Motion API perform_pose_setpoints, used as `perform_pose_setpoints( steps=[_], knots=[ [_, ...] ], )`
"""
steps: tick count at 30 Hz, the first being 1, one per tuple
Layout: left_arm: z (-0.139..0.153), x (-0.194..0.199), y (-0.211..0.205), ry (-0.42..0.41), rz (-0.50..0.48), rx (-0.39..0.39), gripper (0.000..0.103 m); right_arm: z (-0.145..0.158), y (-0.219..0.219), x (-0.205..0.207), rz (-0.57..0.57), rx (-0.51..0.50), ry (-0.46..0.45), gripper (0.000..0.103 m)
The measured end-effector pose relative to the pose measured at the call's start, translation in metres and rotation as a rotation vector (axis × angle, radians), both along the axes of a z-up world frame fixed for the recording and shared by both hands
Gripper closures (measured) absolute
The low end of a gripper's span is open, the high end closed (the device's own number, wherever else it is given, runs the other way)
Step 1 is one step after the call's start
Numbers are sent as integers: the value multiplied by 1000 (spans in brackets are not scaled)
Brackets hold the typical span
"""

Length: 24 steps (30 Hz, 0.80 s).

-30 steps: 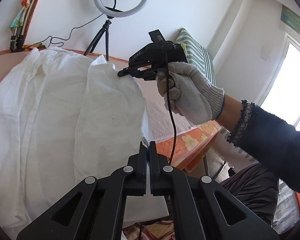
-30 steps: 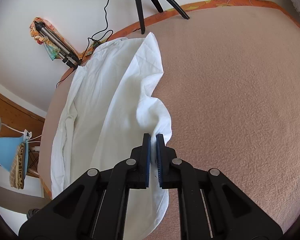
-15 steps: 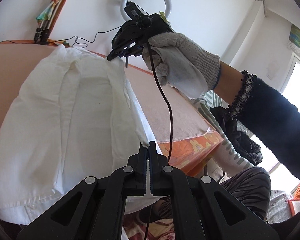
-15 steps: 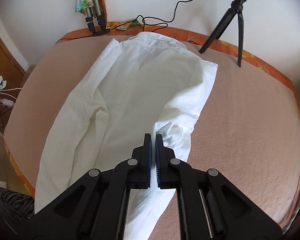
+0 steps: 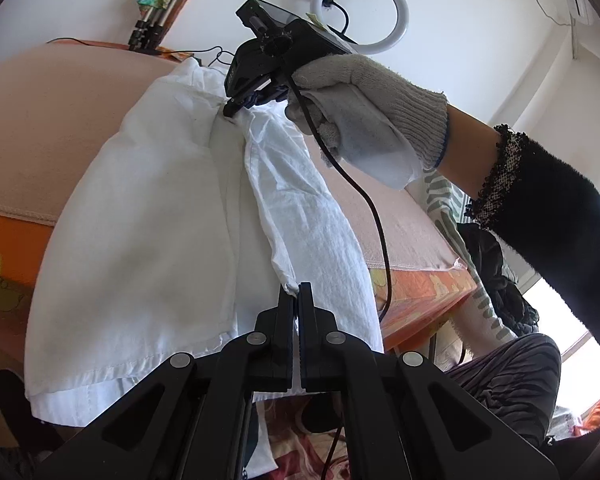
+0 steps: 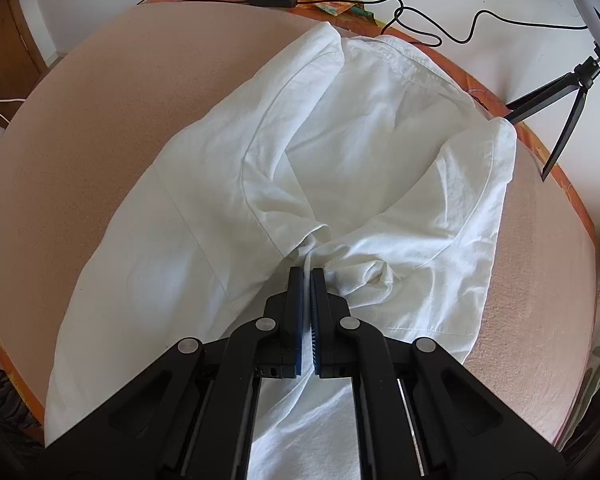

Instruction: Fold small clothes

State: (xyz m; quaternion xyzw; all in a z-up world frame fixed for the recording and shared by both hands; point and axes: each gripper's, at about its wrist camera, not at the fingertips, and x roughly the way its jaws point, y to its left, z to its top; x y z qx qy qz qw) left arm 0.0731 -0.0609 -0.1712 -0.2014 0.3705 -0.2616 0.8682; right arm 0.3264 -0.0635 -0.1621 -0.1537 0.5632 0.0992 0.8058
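A crumpled white cotton shirt (image 6: 260, 184) lies across the peach-coloured bed cover (image 6: 80, 120), filling the middle of both frames. The left gripper (image 5: 299, 286) is clamped on a hem edge at lower centre; the right gripper (image 6: 307, 270) pinches bunched side fabric. This looks like the side-panel fold; next, both should lay that flap flat over the shirt's middle before letting go.

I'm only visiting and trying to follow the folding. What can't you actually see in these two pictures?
- Near hem of the white shirt: right wrist view, hidden under the right gripper.
- Shirt collar end: left wrist view, covered by the right gripper and gloved hand.
- Ring light: right wrist view, cut off by the edge.
- Cloth inside the left gripper: hidden by the shut jaws.
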Motion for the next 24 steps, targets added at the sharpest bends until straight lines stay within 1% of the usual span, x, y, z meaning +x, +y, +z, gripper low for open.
perform_pose_setpoints(
  steps=[2, 3, 4, 5, 7, 8, 9, 10, 12, 14, 16, 17, 18, 19, 20, 21, 24],
  knots=[
    [-3, 0, -2, 14, -4, 6, 102, 1, -2, -1, -3, 10, -1, 99],
    [-3, 0, -3, 19, -7, 10, 102, 4, -3, -1, 0, 24, 2, 96],
    [-3, 0, -2, 22, -15, 15, 102, 8, -6, -2, 2, 49, 10, 89],
    [-2, 0, -2, 24, -24, 22, 102, 15, -12, -5, 1, 96, 6, 85],
    [1, -3, -3, 17, -35, 41, 102, 34, -24, -16, -5, 179, -17, 72],
    [2, -4, -3, 14, -46, 47, 102, 44, -31, -23, -15, 223, -33, 68],
    [5, -5, -3, 13, -59, 62, 102, 54, -41, -32, -26, 271, -50, 60],
    [7, -8, -2, 11, -69, 78, 101, 64, -53, -42, -41, 312, -66, 57],
    [14, -13, 4, -4, -81, 97, 95, 79, -75, -68, -69, 373, -86, 56],
    [22, -20, 14, -19, -89, 116, 93, 89, -97, -96, -94, 414, -101, 57],
    [31, -25, 27, -42, -86, 145, 92, 91, -118, -124, -122, 438, -105, 56],
    [36, -25, 34, -51, -76, 163, 87, 89, -129, -137, -136, 451, -102, 56],
    [40, -25, 43, -55, -64, 172, 76, 86, -139, -151, -149, 464, -96, 56],
    [44, -22, 52, -52, -48, 175, 68, 81, -147, -164, -165, 477, -84, 56],
    [47, -19, 62, -41, -33, 173, 57, 73, -153, -177, -182, 492, -63, 55],
    [48, -14, 71, -27, -17, 171, 55, 64, -158, -188, -194, 510, -35, 55],
    [49, 1, 93, 12, 19, 195, 56, 37, -162, -216, -217, 561, 33, 55]
  ],
)
